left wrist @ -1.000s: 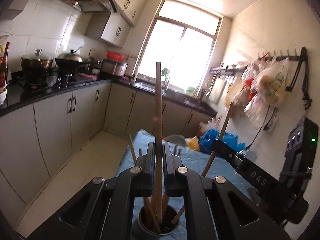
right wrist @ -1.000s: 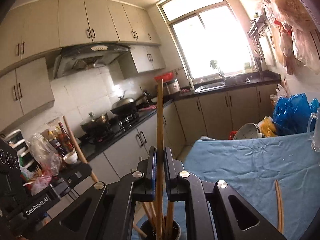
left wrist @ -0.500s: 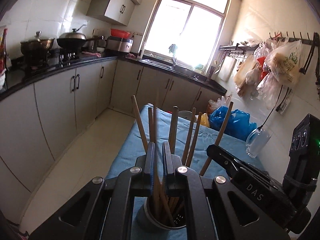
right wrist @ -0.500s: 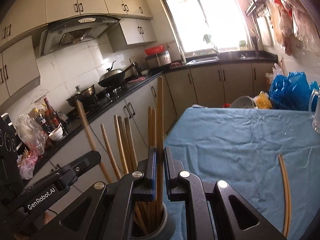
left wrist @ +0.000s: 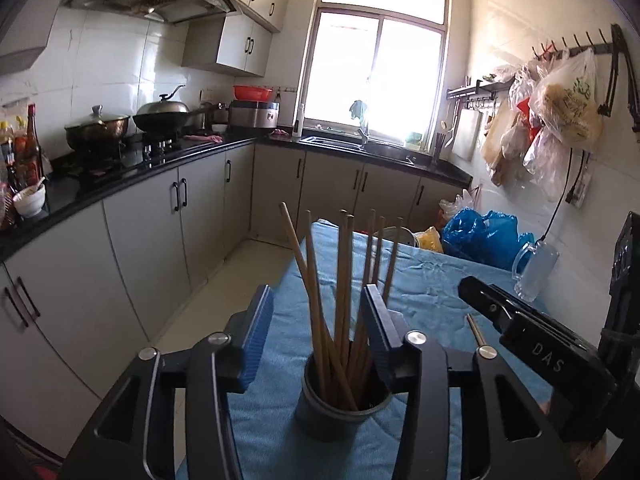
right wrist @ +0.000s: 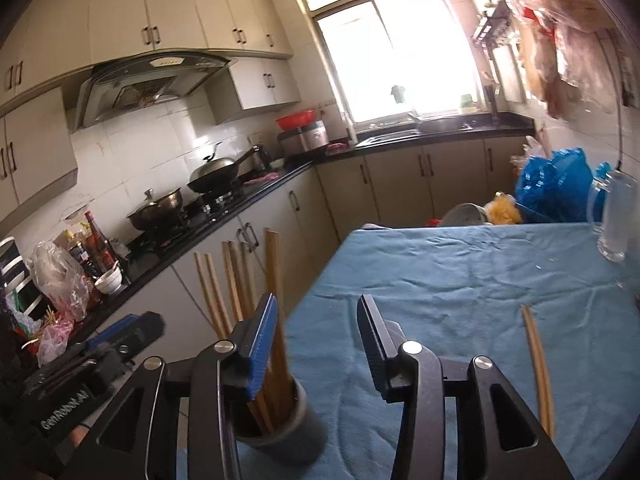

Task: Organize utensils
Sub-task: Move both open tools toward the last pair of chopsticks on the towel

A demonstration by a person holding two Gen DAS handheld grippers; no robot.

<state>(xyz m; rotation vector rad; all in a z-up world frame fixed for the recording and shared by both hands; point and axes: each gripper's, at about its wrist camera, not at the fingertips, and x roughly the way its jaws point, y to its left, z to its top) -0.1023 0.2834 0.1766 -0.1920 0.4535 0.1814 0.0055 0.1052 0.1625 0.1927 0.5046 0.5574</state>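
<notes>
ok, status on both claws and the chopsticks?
Both claws, left and right, just opened, empty. Chopsticks standing in the grey holder. Loose chopsticks remain on the blue cloth. Nothing in the way.

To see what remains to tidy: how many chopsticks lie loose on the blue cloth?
2 chopsticks, side by side on the blue cloth, right of the right gripper; more may be hidden.
</notes>
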